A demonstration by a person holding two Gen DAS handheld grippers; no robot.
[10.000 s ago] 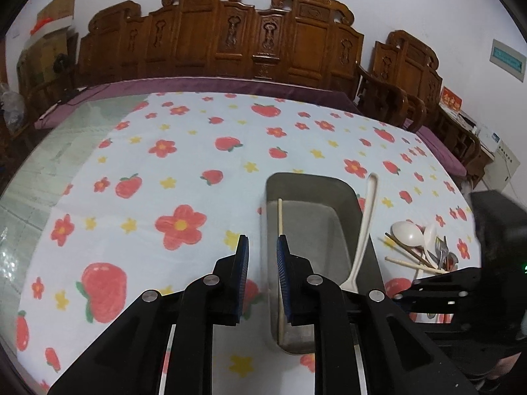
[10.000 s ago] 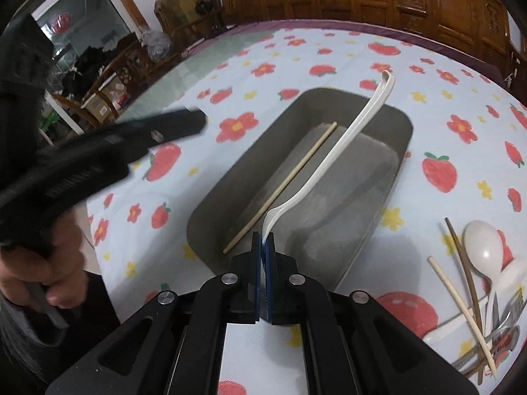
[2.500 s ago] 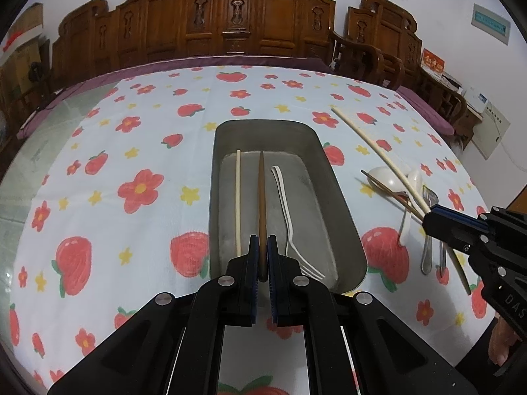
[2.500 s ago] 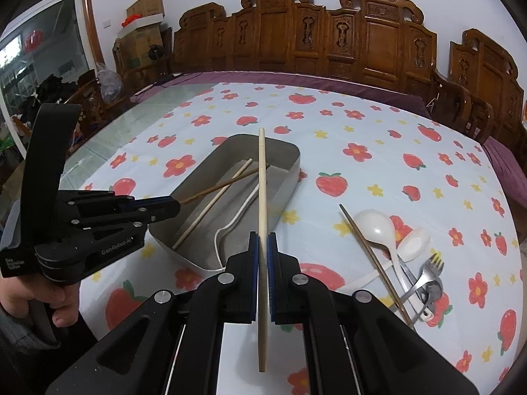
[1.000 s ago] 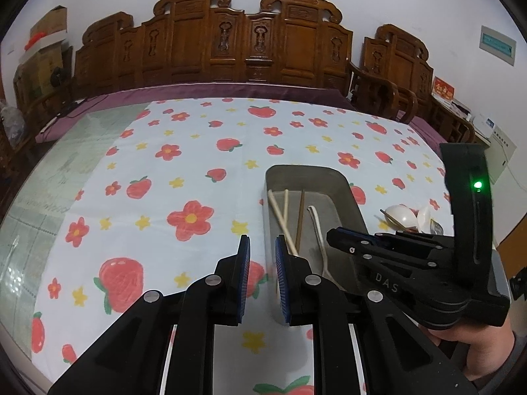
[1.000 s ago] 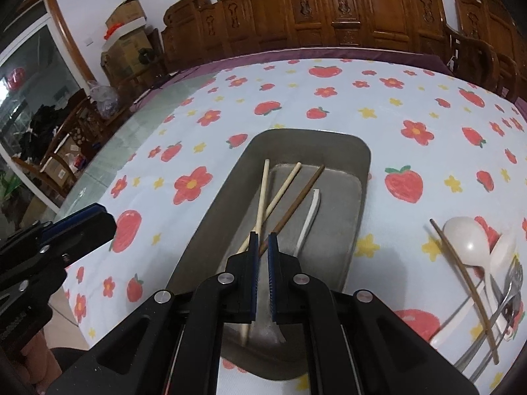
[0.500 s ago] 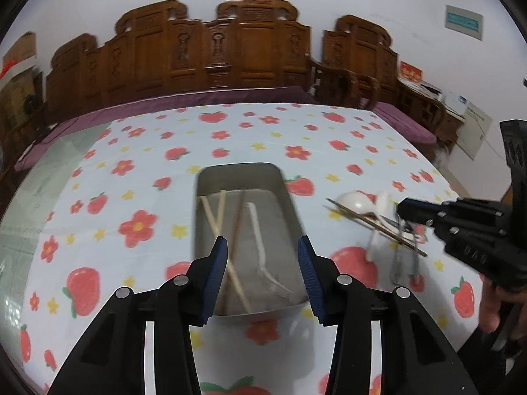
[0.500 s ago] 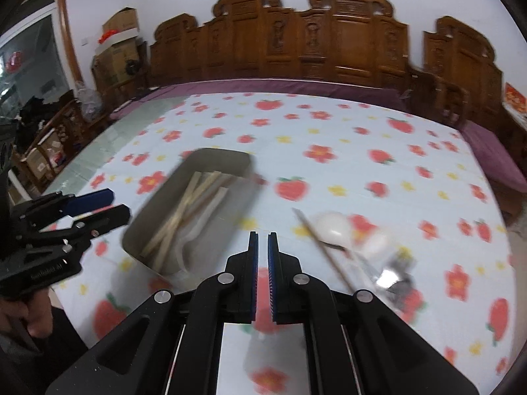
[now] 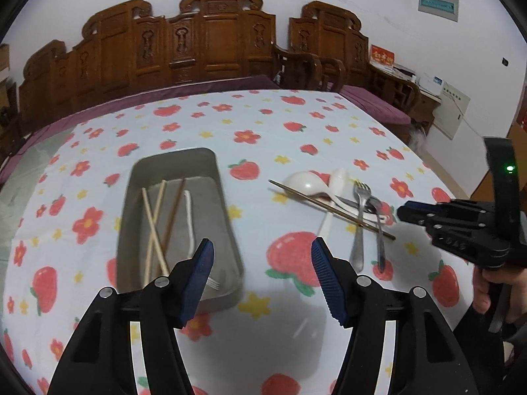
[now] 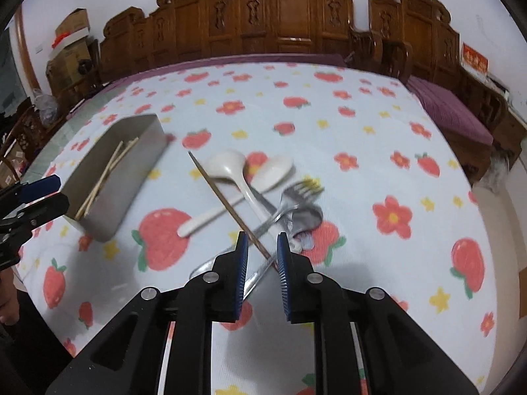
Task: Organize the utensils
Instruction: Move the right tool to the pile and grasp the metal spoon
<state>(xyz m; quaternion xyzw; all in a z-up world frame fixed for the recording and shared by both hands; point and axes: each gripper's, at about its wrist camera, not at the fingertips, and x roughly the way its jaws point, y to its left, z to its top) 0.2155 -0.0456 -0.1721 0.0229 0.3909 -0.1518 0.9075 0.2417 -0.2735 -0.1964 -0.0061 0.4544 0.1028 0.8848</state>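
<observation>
A grey metal tray holds two pale chopsticks, a brown chopstick and a white plastic fork; it also shows in the right wrist view. A pile on the cloth has a brown chopstick, two white spoons, a metal fork and a metal spoon. My left gripper is wide open and empty above the tray's near right corner. My right gripper is open, with its jaws either side of the brown chopstick's near end.
The table wears a white cloth printed with strawberries and flowers. Carved wooden chairs line the far edge. The right gripper's body and the hand holding it are at the right in the left wrist view.
My left gripper has opened wider and turned right. My right gripper has opened and moved from the tray side down to the pile, over the brown chopstick's end.
</observation>
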